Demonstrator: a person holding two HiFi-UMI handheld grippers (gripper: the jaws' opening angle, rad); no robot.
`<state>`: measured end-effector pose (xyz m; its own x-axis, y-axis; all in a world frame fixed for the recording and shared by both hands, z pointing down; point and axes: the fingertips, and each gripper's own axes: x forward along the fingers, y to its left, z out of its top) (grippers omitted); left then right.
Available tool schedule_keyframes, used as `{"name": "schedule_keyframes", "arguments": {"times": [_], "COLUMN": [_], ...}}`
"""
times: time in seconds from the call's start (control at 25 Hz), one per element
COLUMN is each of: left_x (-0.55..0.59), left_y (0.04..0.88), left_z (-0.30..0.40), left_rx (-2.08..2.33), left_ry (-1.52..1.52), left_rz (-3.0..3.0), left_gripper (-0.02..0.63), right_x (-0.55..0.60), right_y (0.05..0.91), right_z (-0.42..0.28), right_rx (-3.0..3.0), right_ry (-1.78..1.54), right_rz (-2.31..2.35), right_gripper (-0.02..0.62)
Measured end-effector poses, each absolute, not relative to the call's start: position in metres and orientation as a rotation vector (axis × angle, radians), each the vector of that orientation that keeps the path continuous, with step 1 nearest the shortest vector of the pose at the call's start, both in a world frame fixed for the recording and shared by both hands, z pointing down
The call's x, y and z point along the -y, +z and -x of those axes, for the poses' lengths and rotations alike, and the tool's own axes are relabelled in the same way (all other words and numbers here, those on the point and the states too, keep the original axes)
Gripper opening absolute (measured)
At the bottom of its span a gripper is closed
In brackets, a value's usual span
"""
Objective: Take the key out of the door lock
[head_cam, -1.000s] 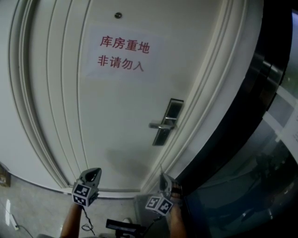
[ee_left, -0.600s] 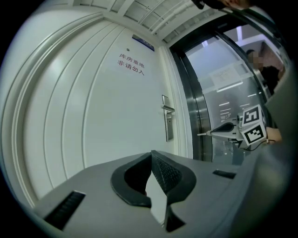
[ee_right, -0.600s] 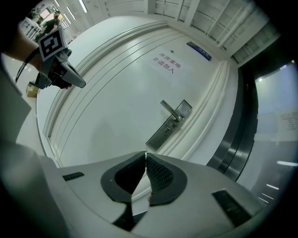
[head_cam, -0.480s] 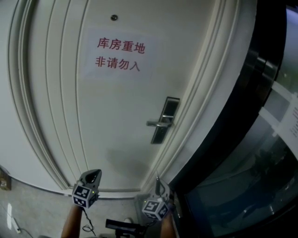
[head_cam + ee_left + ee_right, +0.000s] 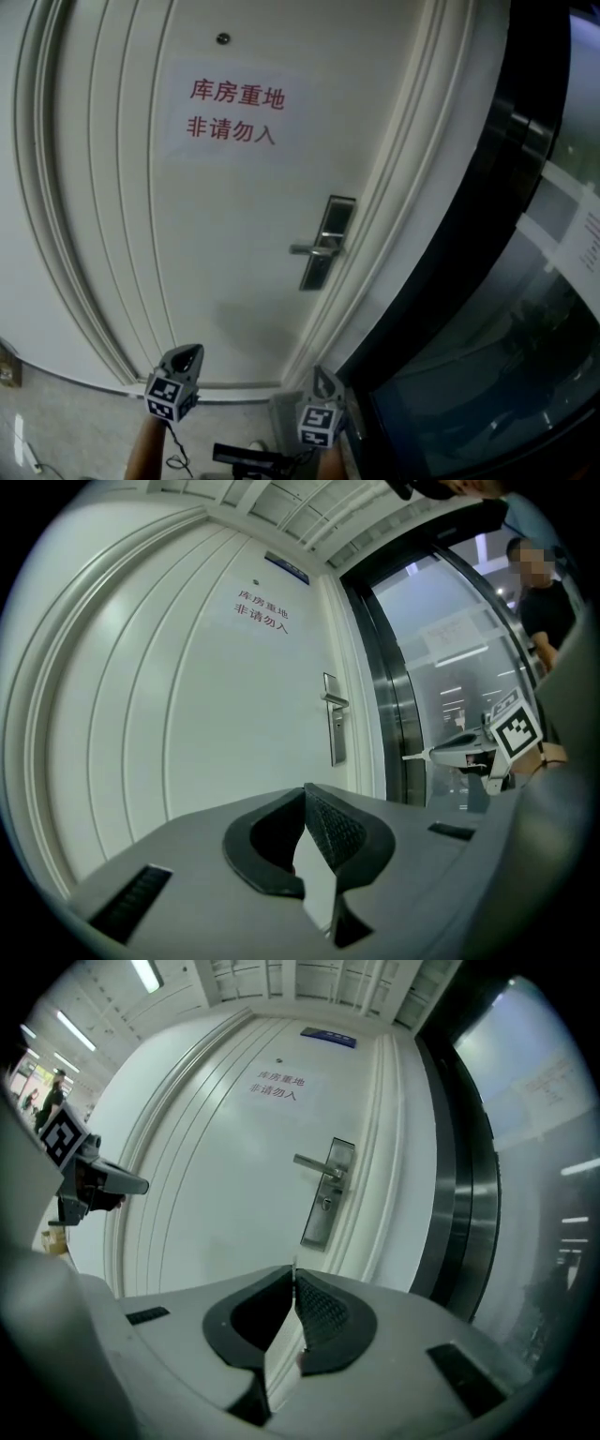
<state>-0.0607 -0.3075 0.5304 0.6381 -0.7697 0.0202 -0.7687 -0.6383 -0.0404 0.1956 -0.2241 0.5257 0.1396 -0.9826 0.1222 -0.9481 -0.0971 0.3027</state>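
1. Head view: a white door (image 5: 234, 216) fills the frame and carries a paper sign (image 5: 234, 114) with red characters. The metal lock plate (image 5: 323, 242) with its lever handle (image 5: 307, 249) sits near the door's right edge. The left gripper (image 5: 190, 349) and right gripper (image 5: 322, 371) are low in the frame. Both point at the door and are well apart from the lock plate. The key is too small to make out here.
2. Left gripper view: the left gripper's (image 5: 306, 787) 2 jaws are clenched, tips touching, with nothing between them. The right gripper shows at the right, in front of a glass panel (image 5: 450, 667).
3. Right gripper view: the right gripper's (image 5: 293, 1269) 2 jaws are clenched tip to tip on nothing. The lock plate stands ahead, above the jaws. A dark spot (image 5: 325, 1205) sits on it below the lever handle; I cannot tell whether this is the key.
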Motion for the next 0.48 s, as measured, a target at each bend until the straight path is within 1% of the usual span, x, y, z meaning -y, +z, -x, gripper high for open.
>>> {"name": "schedule_keyframes", "arguments": {"times": [0.48], "left_x": [0.3038], "left_y": [0.5329], "left_z": [0.0575], "left_rx": [-1.340], "left_ry": [-0.058], "left_rz": [2.813], "left_gripper": [0.009], "right_x": [0.2186], "right_y": [0.5224], "right_z": [-0.2020], "right_rx": [2.057], "right_ry": [0.036], "right_rz": [-2.198], "right_gripper": [0.021]}}
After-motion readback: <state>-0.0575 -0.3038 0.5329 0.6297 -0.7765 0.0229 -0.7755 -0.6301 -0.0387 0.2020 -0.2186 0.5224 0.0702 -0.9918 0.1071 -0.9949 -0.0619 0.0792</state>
